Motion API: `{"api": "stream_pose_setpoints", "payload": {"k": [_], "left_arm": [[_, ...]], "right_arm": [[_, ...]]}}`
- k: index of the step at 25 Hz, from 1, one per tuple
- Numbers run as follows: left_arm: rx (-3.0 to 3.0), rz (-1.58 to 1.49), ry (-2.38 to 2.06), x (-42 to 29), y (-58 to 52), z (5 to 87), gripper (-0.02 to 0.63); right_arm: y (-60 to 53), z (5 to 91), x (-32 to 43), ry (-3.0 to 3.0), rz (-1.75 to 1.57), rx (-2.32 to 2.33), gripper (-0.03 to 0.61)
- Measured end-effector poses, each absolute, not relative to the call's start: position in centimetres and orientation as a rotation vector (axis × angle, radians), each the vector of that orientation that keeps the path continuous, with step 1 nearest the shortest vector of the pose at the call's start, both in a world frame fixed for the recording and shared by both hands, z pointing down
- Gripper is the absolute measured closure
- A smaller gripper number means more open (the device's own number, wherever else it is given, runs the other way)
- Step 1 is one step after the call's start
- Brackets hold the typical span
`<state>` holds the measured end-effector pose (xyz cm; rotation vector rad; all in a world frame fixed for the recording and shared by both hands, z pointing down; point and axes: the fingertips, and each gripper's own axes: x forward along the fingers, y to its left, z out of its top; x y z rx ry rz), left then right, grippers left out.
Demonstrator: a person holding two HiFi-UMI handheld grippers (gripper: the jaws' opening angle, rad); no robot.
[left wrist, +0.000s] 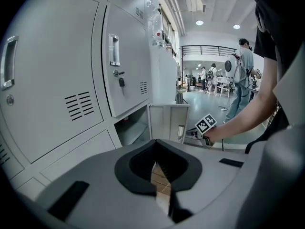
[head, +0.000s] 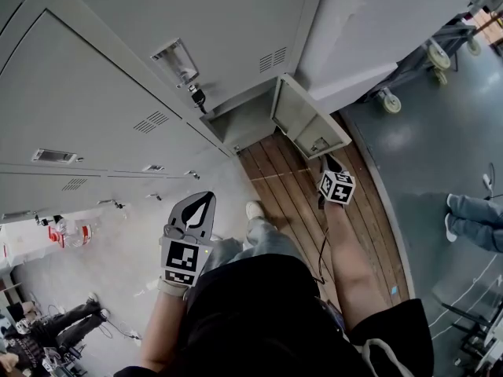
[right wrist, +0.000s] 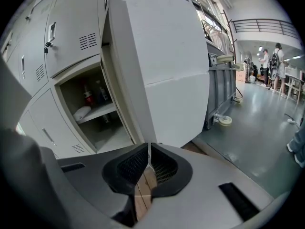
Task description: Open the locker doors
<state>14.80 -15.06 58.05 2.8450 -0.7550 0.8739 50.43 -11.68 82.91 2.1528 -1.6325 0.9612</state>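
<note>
Right tongs: my right gripper (head: 327, 162) is just right of centre in the head view. It is pressed together on the free edge of the small locker door (head: 302, 116). In the right gripper view the thin edge of the sheet runs down between the pads.
Left tongs: my left gripper (left wrist: 156, 164) hangs lower left of centre in the head view. Its jaws are closed on each other with nothing between them, and only floor boards show behind. It is well apart from every door.
Open door: the small locker door stands swung out from the bank at the centre of the head view, with its inner face turned toward me.
Compartment: the opened compartment (right wrist: 97, 128) is at the left of the right gripper view. A shelf (right wrist: 107, 109) crosses it, carrying a bottle with red on it (right wrist: 88, 96) and a pale bundle (right wrist: 82, 112).
Other doors: closed locker doors (head: 118, 93) fill the upper left of the head view. The one just above the opened compartment has a recessed handle (head: 176, 60) and a key (head: 197, 96) in its lock.
Floor: wooden boards (head: 287, 191) lie below the lockers, with grey floor (head: 424, 155) to their right.
Around: a wheeled cart (head: 377, 30) is at the upper right, and a person's legs (head: 474, 220) are at the right edge.
</note>
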Motion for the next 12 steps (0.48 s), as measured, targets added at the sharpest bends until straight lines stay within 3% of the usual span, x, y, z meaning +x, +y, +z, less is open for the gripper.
{"api": "stream_pose_setpoints", "payload": {"k": [12], "left_arm": [[2.859,0.830,-0.777,12.5,-14.9,57.1,0.597]], "right_arm": [[-10.6,79.4,49.4,-1.592,0.918,2.261,0.537]]}}
